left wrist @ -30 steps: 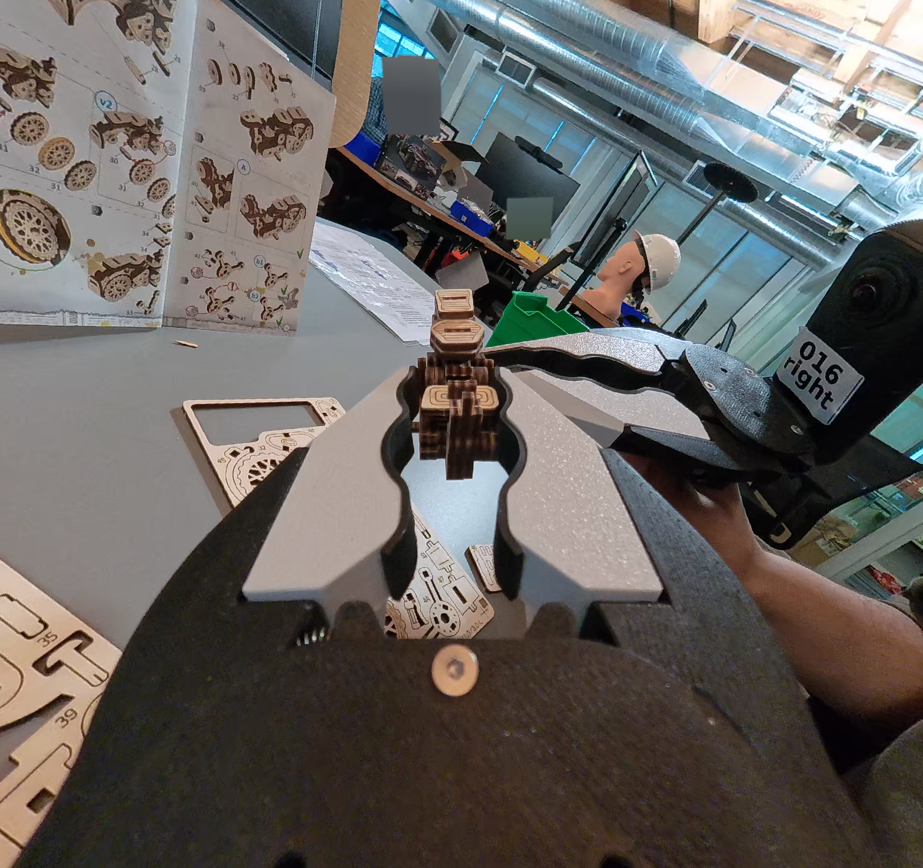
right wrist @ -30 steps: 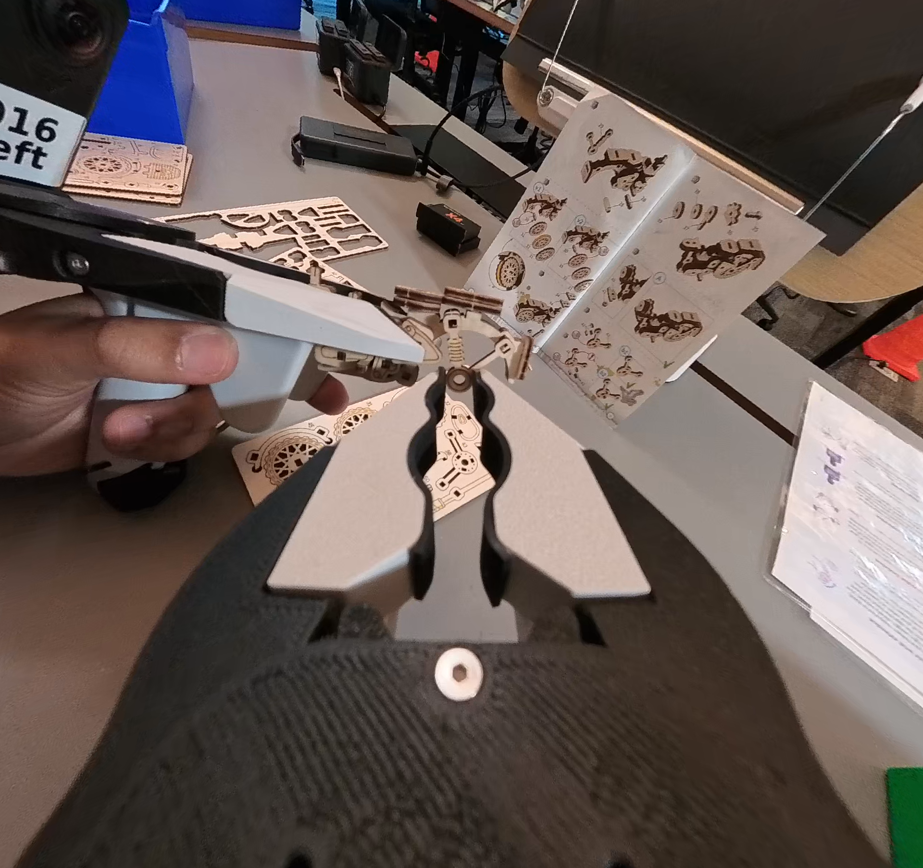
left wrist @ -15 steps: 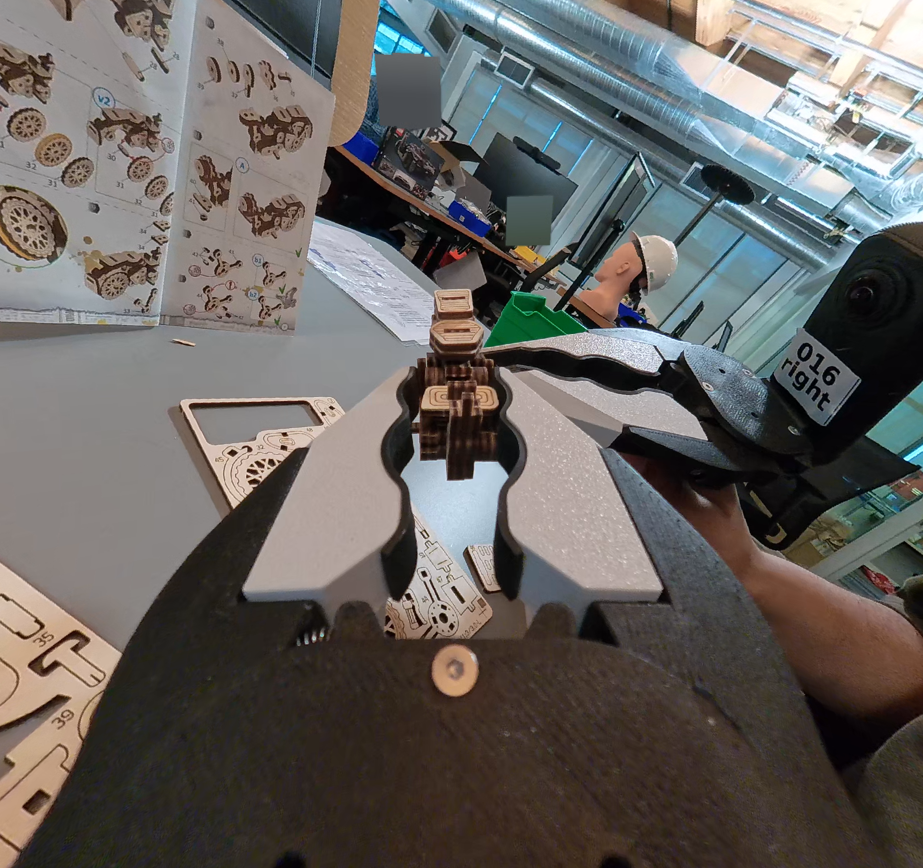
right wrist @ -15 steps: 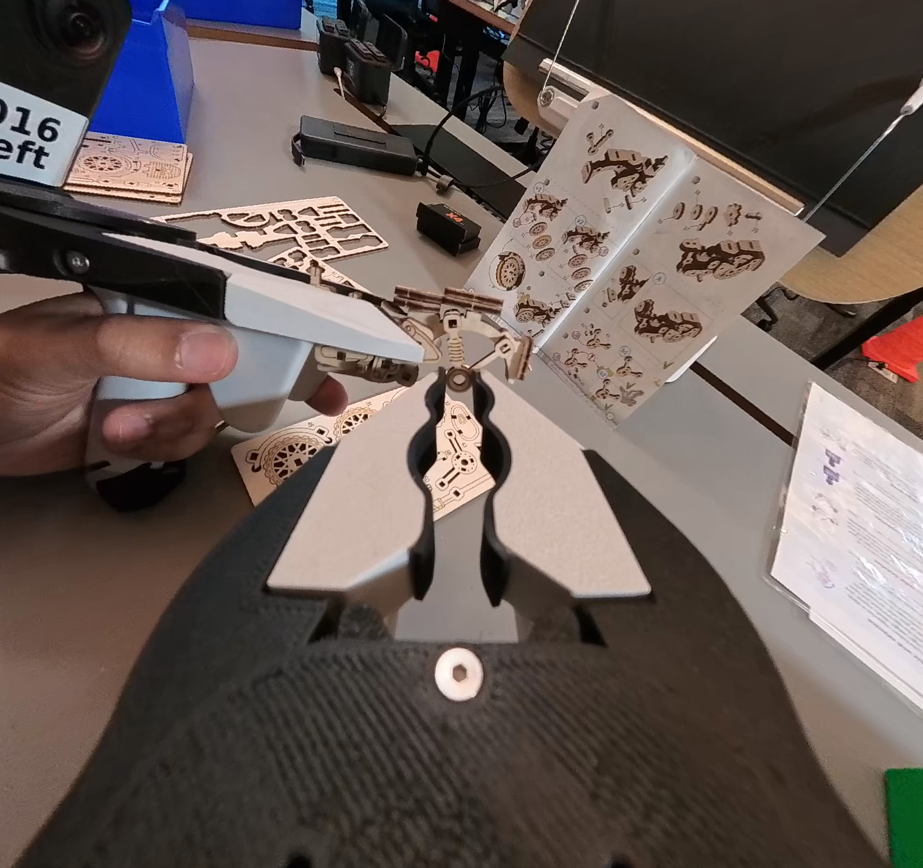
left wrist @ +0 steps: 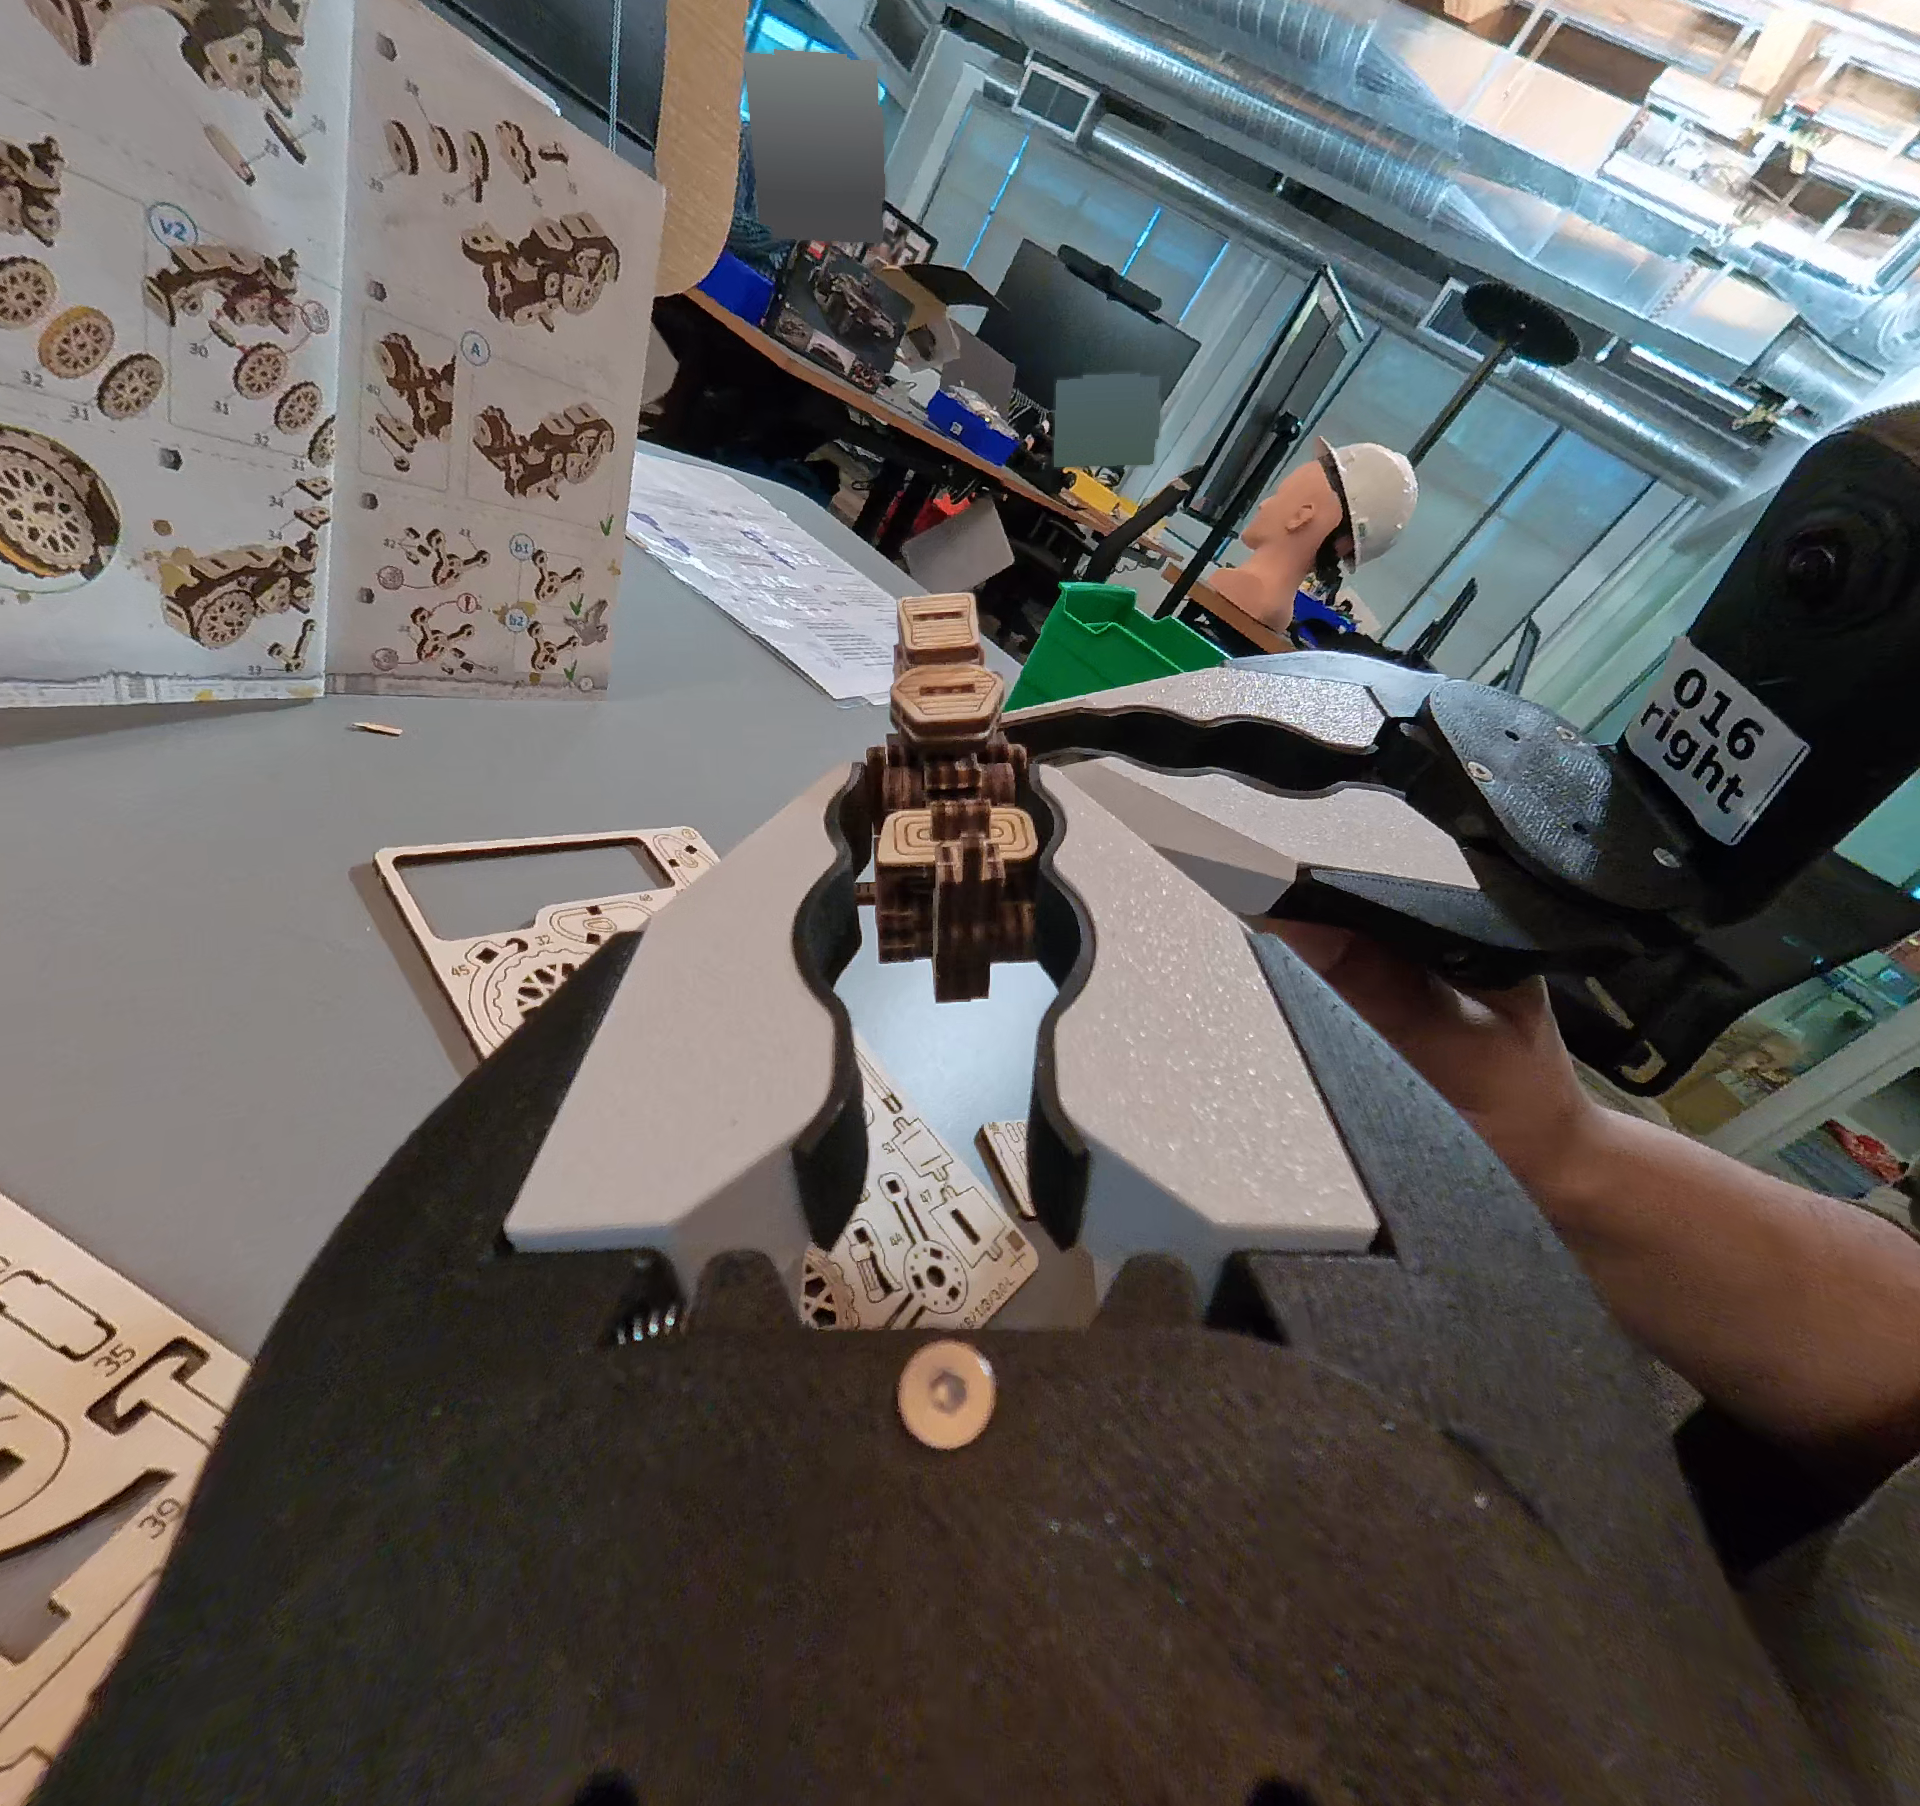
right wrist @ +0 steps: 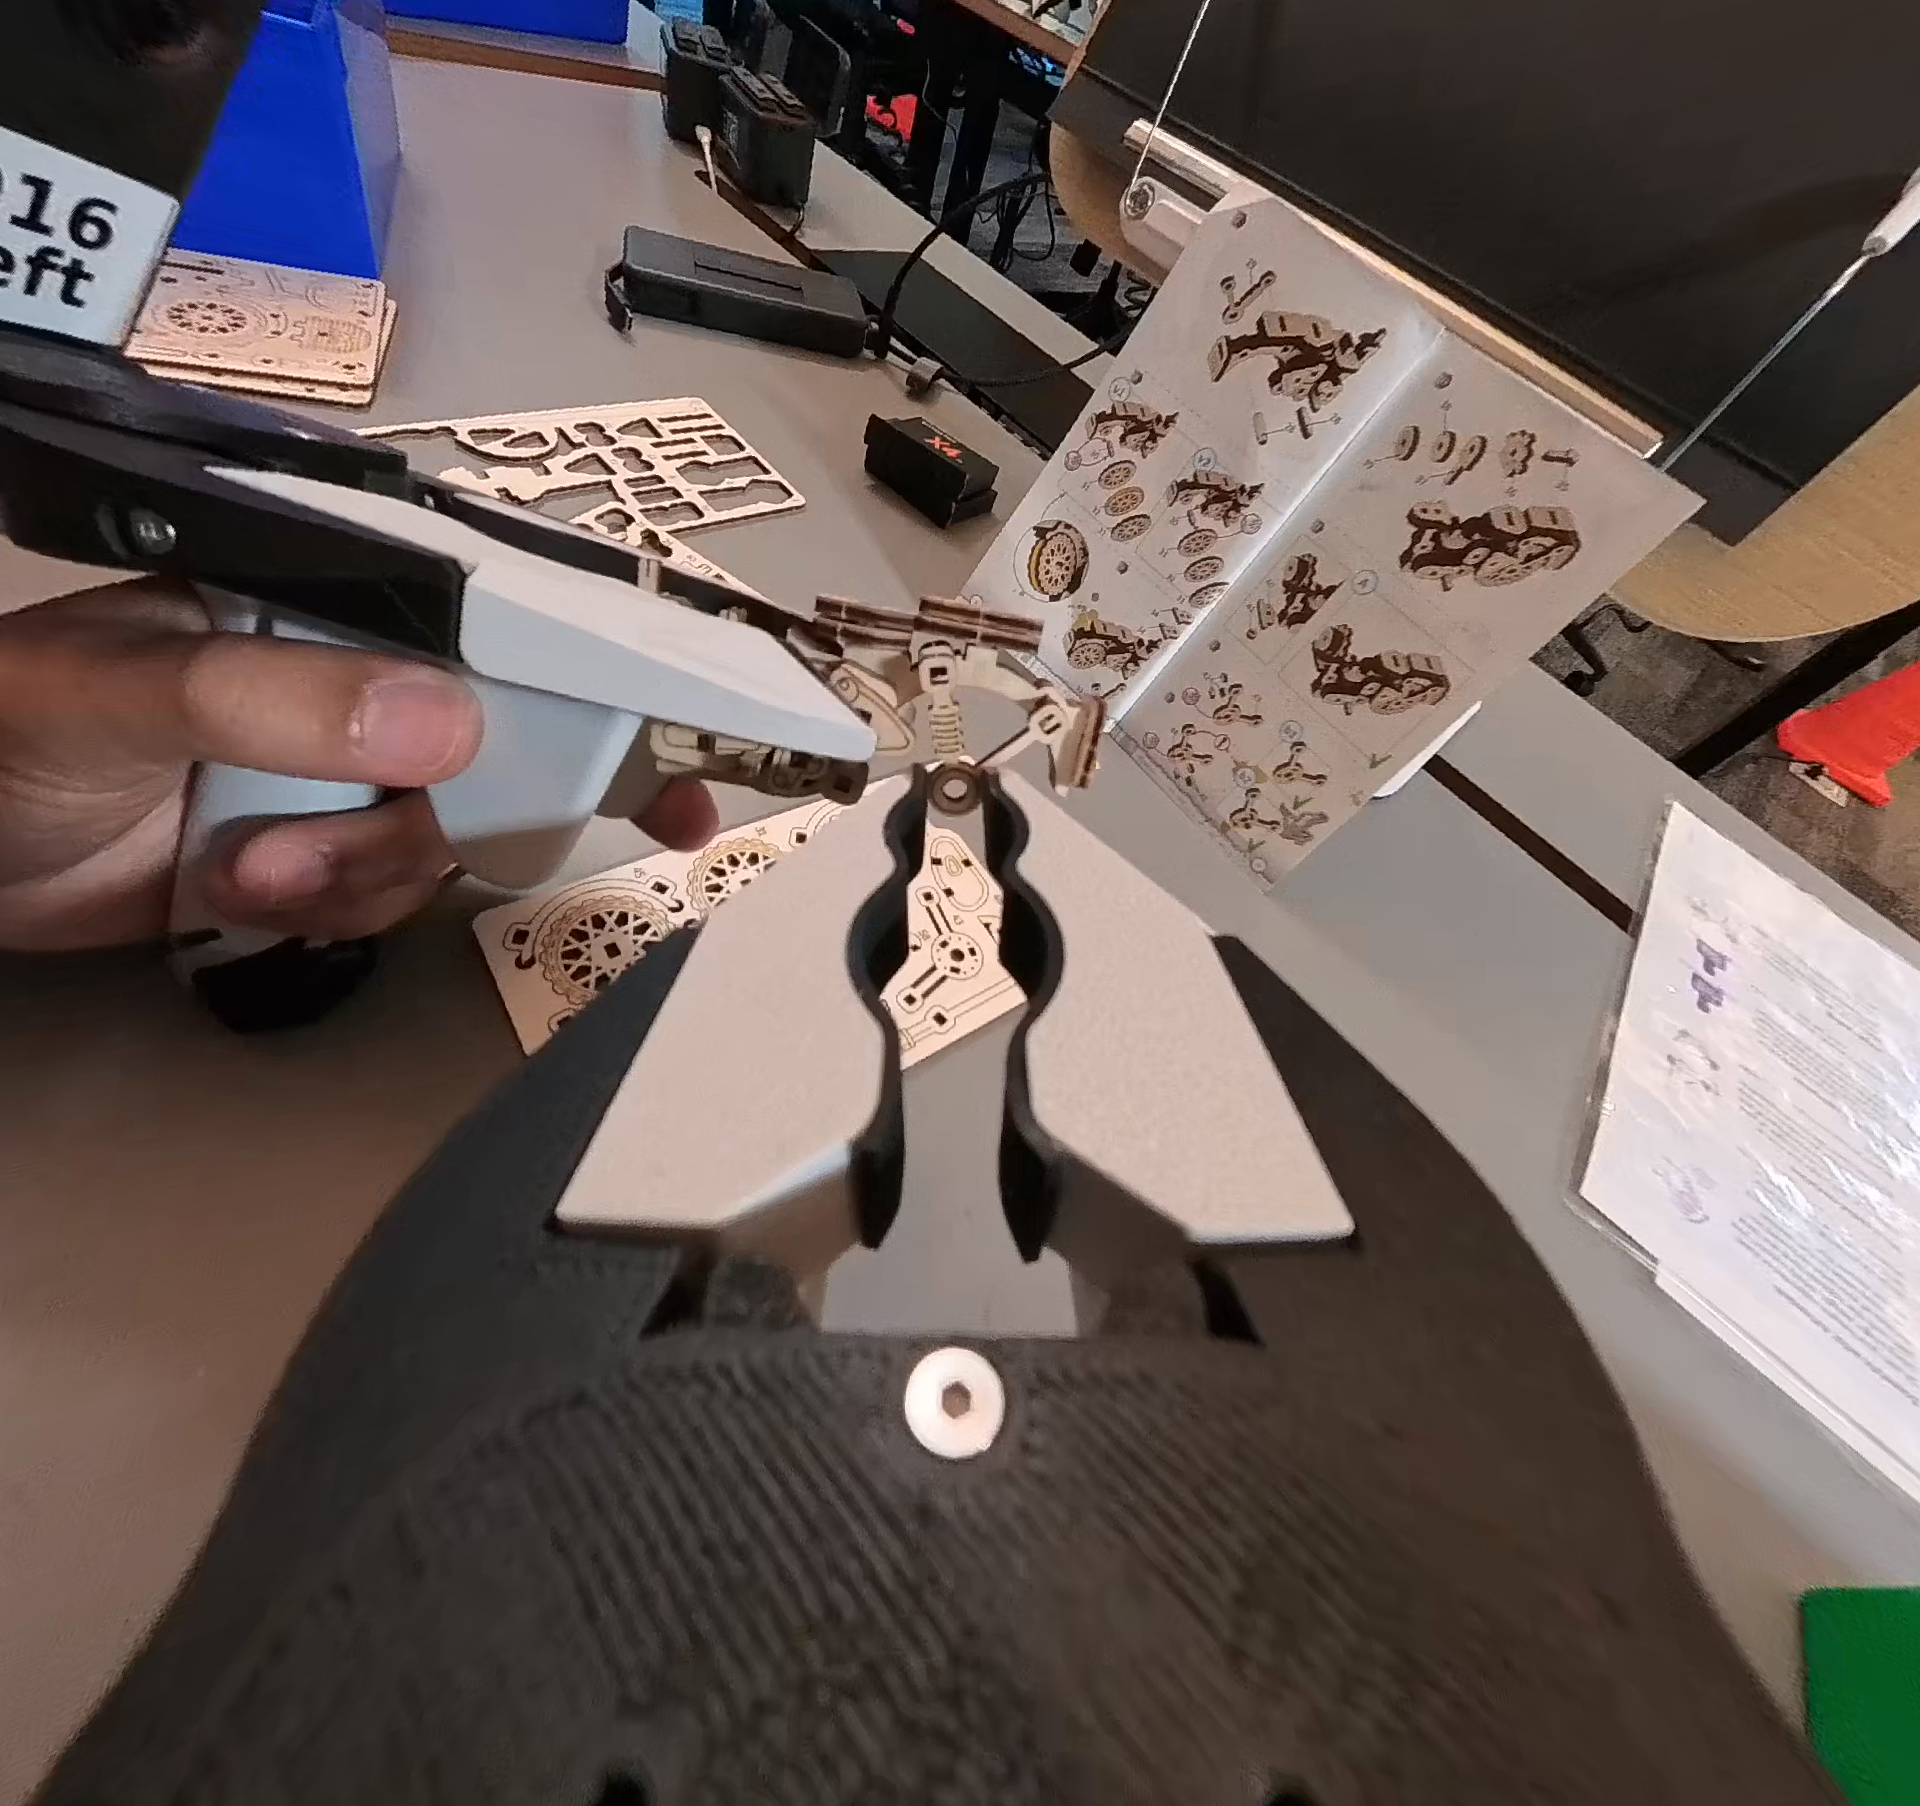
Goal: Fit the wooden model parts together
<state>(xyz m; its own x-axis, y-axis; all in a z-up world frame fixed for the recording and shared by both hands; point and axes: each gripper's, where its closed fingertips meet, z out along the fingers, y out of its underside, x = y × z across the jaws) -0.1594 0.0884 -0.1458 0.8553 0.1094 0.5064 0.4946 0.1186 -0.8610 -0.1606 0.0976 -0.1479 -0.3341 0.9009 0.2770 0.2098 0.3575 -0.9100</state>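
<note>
My left gripper [left wrist: 940,883] is still clamping the wooden model [left wrist: 951,863], right gripper [right wrist: 951,790] still pinching its small ring [right wrist: 951,788] just ahead; nothing shifting, fit unfinished.

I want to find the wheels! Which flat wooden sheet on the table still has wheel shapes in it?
The wooden sheet lying right under the grippers: spoked wheels are still uncut in it. The sheet farther back is mostly empty holes.
</note>
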